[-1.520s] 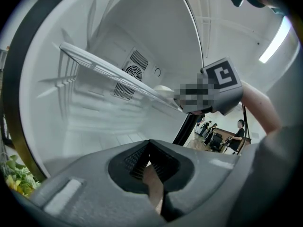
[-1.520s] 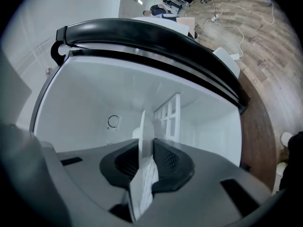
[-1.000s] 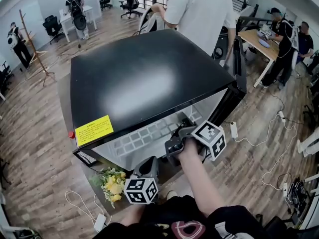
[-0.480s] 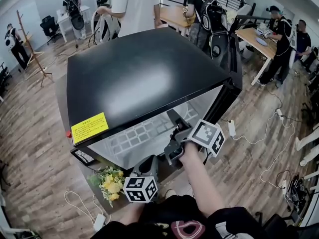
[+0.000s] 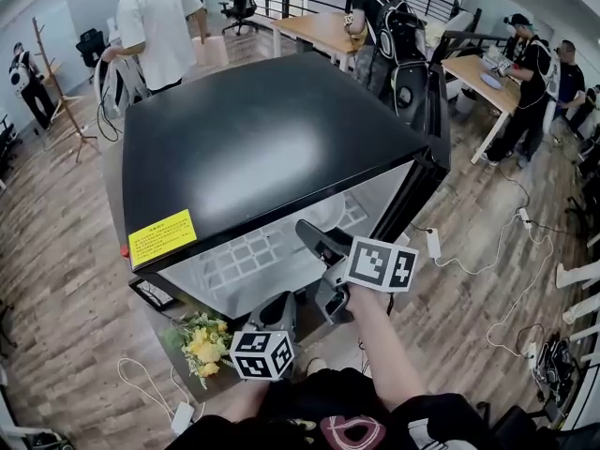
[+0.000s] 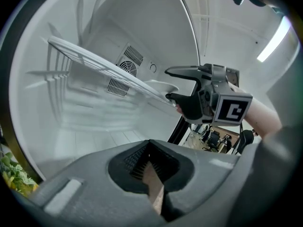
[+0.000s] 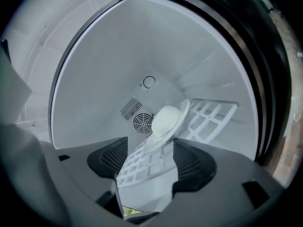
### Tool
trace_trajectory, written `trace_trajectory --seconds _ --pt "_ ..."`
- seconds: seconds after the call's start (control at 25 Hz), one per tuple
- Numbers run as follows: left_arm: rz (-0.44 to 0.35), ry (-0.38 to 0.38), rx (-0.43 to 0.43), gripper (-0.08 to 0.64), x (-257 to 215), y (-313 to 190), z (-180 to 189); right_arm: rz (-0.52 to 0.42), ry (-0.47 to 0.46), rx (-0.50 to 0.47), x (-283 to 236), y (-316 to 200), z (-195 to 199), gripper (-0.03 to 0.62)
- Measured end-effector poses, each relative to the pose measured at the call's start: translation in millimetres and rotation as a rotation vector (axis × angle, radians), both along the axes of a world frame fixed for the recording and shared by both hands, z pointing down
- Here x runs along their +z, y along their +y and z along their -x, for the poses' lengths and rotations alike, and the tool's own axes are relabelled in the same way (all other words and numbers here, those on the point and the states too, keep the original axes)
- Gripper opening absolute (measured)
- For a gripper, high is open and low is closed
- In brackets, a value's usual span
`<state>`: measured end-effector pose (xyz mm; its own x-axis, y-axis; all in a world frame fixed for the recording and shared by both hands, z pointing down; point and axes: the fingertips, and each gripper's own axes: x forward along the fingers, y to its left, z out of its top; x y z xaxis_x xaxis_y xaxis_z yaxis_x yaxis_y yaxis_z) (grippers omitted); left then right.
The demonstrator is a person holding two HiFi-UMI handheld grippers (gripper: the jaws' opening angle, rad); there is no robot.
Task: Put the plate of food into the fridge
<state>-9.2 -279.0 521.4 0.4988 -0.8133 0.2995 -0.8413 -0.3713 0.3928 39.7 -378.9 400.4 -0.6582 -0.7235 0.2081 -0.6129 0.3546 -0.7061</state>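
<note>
The black fridge (image 5: 262, 139) stands open in front of me, its white inside lit. A white plate (image 7: 168, 119) with a pale round bun on it rests on the white wire shelf (image 7: 208, 117). My right gripper (image 7: 149, 150) is at the shelf's front edge. Its jaws are opening on either side of the plate's near rim, and the pads do not press on it. In the left gripper view, the right gripper (image 6: 168, 85) gapes around the plate (image 6: 156, 85). My left gripper (image 5: 277, 312) hangs lower at the fridge mouth, shut and empty.
The fridge door (image 5: 436, 111) stands open at the right. A bunch of yellow flowers (image 5: 206, 345) lies on the floor at the fridge's lower left. A power strip and cables (image 5: 436, 244) trail on the wood floor at the right. Several people stand behind the fridge, by the desks.
My right gripper's jaws have spread apart and let go of the plate, which stays on the shelf. A person in white has walked from behind the fridge to the left.
</note>
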Motion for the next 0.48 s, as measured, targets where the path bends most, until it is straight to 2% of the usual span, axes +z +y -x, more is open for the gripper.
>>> trace_trajectory --seconds 0.24,0.48 --pt "-0.006 -0.010 -0.001 0.006 -1.2 -1.7 -3.3 -0.066 0.166 -0.038 9.4 6.2 -1.9 0.298" --pt "-0.008 -0.018 -0.010 0.006 -1.0 -1.0 -3.0 -0.184 0.250 -0.082 12.8 15.2 4.4 0.302"
